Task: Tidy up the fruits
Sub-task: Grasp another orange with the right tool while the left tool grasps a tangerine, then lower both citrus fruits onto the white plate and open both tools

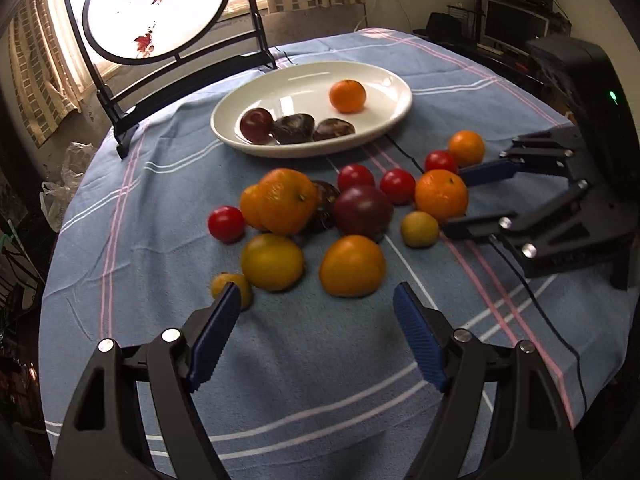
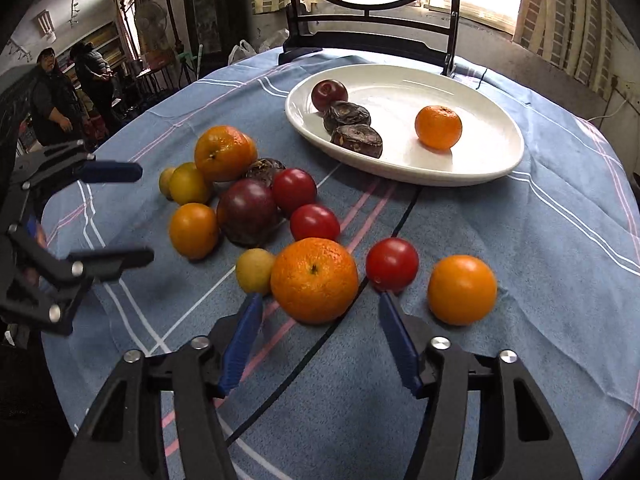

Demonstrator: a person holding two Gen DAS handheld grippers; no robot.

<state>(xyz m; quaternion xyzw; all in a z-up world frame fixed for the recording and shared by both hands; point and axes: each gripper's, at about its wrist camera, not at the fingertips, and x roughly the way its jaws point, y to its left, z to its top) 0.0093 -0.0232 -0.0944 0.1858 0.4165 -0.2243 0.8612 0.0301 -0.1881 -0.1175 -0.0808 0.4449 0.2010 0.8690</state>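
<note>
A white oval plate (image 1: 384, 120) (image 2: 496, 160) at the back of the table holds a small orange (image 1: 347, 96) (image 2: 438, 126), a dark plum (image 1: 256, 123) (image 2: 329, 94) and two dark brown fruits (image 1: 292, 128) (image 2: 356, 140). A loose pile of oranges, red tomatoes, yellow fruits and a dark plum (image 1: 362, 210) (image 2: 248, 210) lies in front of it. My left gripper (image 1: 318, 296) (image 2: 136, 214) is open and empty, just short of an orange fruit (image 1: 352, 266). My right gripper (image 2: 320, 304) (image 1: 460, 200) is open, its jaws either side of a large orange (image 2: 314, 280) (image 1: 440, 196).
A blue striped cloth (image 1: 320, 380) covers the round table. A black-framed round screen (image 1: 160, 8) stands behind the plate. A black cable (image 1: 536, 292) runs over the cloth. Two people (image 2: 52, 96) stand far left in the room. A monitor (image 1: 514, 24) sits at the back right.
</note>
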